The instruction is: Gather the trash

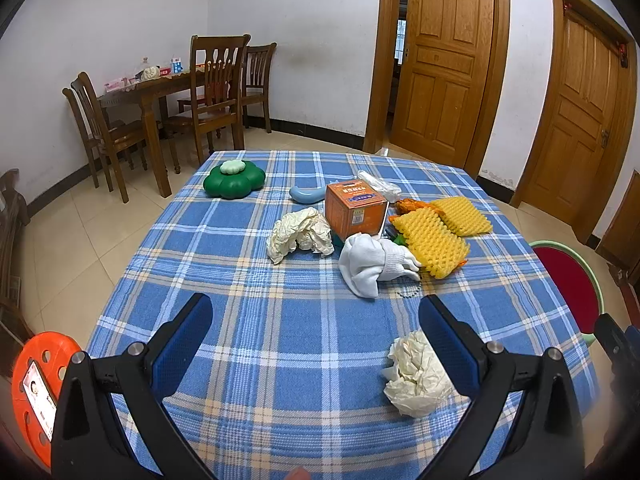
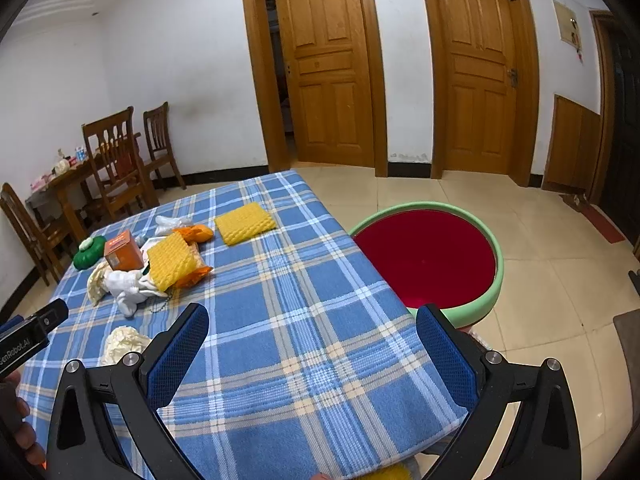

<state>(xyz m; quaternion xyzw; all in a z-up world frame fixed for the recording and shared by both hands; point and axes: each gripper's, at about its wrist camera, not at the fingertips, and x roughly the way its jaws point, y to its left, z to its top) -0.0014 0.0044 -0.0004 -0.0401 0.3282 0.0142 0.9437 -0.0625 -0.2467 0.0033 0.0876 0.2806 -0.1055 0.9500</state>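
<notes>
Both grippers, left (image 1: 316,336) and right (image 2: 312,344), wide open, holding nothing. Best bet: close left on near paper wad (image 1: 416,376), then drop into red bin (image 2: 492,296) right.

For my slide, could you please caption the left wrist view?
Open left gripper above plaid tablecloth, crumpled paper beside its right finger.

— How's the light?
— Even, soft indoor light; faint shadows under the crumpled paper (image 1: 416,376); slight glare on the floor tiles (image 2: 560,264).
— Sharp?
— Mostly, though edges bow and corners go black.
</notes>
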